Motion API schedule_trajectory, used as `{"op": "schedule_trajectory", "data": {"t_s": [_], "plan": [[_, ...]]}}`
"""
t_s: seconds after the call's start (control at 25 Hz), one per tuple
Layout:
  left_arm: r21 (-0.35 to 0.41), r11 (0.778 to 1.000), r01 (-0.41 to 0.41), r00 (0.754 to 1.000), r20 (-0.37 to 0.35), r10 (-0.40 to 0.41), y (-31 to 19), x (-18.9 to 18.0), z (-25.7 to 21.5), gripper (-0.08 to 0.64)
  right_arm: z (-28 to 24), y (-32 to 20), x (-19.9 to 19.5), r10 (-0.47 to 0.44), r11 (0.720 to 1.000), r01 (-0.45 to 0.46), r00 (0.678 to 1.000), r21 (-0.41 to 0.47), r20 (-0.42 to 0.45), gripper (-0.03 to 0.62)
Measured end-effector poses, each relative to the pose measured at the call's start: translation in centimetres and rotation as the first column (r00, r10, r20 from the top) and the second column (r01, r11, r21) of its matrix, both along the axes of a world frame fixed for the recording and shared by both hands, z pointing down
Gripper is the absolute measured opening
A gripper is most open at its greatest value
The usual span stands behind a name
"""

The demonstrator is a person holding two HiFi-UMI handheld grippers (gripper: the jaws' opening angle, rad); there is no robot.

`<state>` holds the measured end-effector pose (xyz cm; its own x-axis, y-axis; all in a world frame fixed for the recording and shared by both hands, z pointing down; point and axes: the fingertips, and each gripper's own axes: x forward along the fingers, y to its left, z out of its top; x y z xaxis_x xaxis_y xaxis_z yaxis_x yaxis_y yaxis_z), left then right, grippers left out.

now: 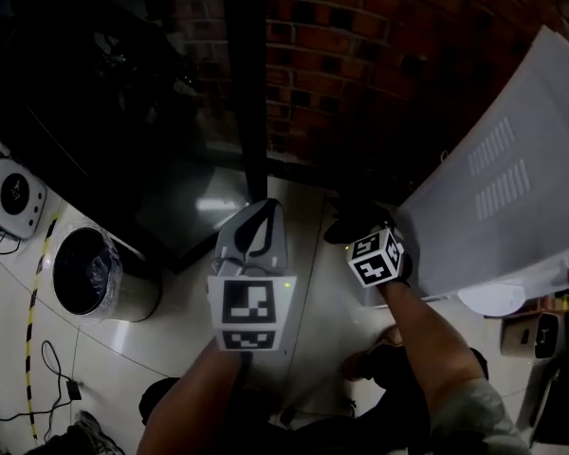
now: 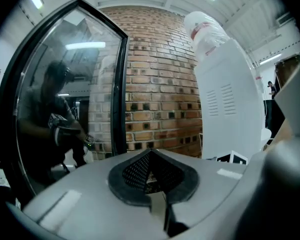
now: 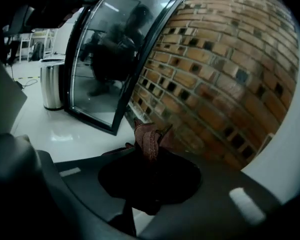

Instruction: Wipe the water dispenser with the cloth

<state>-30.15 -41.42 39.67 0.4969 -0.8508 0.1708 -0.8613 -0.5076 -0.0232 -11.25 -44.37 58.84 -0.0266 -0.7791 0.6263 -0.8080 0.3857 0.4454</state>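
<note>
The right gripper has its fingers clamped on a dark red cloth, with a bunched fold projecting past the tips. The left gripper has its fingers closed together, nothing between them. Both grippers are held side by side above the pale floor, the right one near the white water dispenser at the right. The brick wall is far; the black-framed glass panel is at the left.
</note>
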Motion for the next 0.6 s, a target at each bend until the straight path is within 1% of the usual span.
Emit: {"op": "schedule_trajectory", "data": {"t_s": [0.16, 0.24, 0.32, 0.36, 0.44, 0.48, 0.56, 0.6], "plan": [[0.027, 1.000, 0.011, 1.000, -0.028, -0.010, 0.1, -0.4, -1.7, 0.000, -6.1, -1.6, 1.1, -0.026, 0.991, 0.031, 0.999, 0.128, -0.034, 0.092], [0.040, 0.999, 0.010, 0.999, -0.038, -0.009, 0.3, -0.3, -2.3, 0.000, -9.8, -2.3, 1.2, -0.003, 0.981, 0.005, 1.000, 0.194, -0.008, 0.092], [0.053, 0.999, 0.000, 0.999, -0.037, 0.002, 0.6, -0.1, -2.6, 0.000, -14.8, -2.6, 0.2, 0.012, 0.966, -0.013, 1.000, 0.259, 0.007, 0.094], [0.060, 0.998, -0.004, 1.000, -0.029, 0.006, 0.6, 0.0, -2.5, 0.000, -17.7, -2.7, -0.7, 0.003, 0.958, -0.003, 1.000, 0.288, -0.002, 0.093], [0.061, 0.998, -0.001, 1.000, -0.008, 0.002, 0.5, 0.1, -2.0, 0.000, -23.1, -2.7, -2.6, -0.019, 0.947, 0.038, 0.998, 0.319, -0.063, 0.094], [0.056, 0.998, 0.002, 1.000, -0.005, -0.002, 0.4, 0.2, -1.8, 0.000, -25.6, -2.5, -3.3, -0.022, 0.943, 0.060, 0.993, 0.328, -0.117, 0.094], [0.048, 0.999, 0.008, 1.000, -0.029, -0.007, 0.0, 0.7, -2.0, 0.000, -29.9, -2.0, -3.3, 0.010, 0.932, 0.082, 0.968, 0.354, -0.251, 0.095], [0.048, 0.999, 0.009, 0.999, -0.051, -0.007, -0.2, 0.9, -2.5, 0.000, -32.0, -1.7, -2.7, 0.047, 0.925, 0.079, 0.947, 0.372, -0.317, 0.095]]}}
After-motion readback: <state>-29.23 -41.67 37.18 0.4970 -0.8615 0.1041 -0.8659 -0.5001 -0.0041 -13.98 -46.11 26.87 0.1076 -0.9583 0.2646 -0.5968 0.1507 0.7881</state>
